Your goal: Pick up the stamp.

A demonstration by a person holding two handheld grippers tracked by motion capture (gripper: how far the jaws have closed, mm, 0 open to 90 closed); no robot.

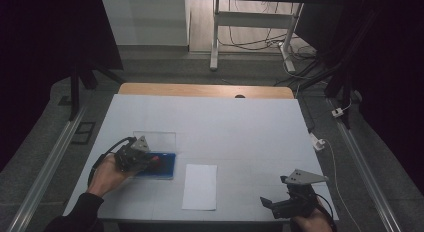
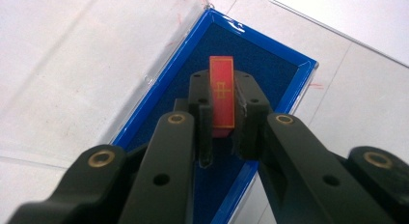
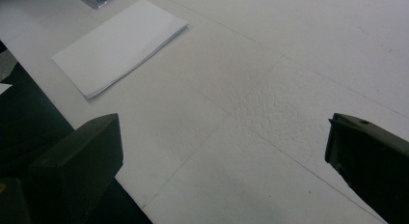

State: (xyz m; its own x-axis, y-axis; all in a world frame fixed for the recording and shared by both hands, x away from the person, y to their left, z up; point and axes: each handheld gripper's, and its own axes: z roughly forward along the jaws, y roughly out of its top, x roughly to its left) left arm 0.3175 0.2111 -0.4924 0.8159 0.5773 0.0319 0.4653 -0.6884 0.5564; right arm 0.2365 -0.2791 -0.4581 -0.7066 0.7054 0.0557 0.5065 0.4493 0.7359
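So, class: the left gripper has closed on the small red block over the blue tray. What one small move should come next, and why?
Probably a short, straight lift. The left gripper is shut on the red block, which stands upright between its pads above the blue tray. Rising straight should clear the tray's raised rim before any sideways carry. The right gripper waits open, near the white paper.

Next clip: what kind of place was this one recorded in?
Probably a lab or recording workspace rather than a home. A white-covered table stands between dark curtained sides with metal rails on the floor, and loose cables lie beneath a desk frame behind. On it, the left gripper clamps a red tile over a blue case.
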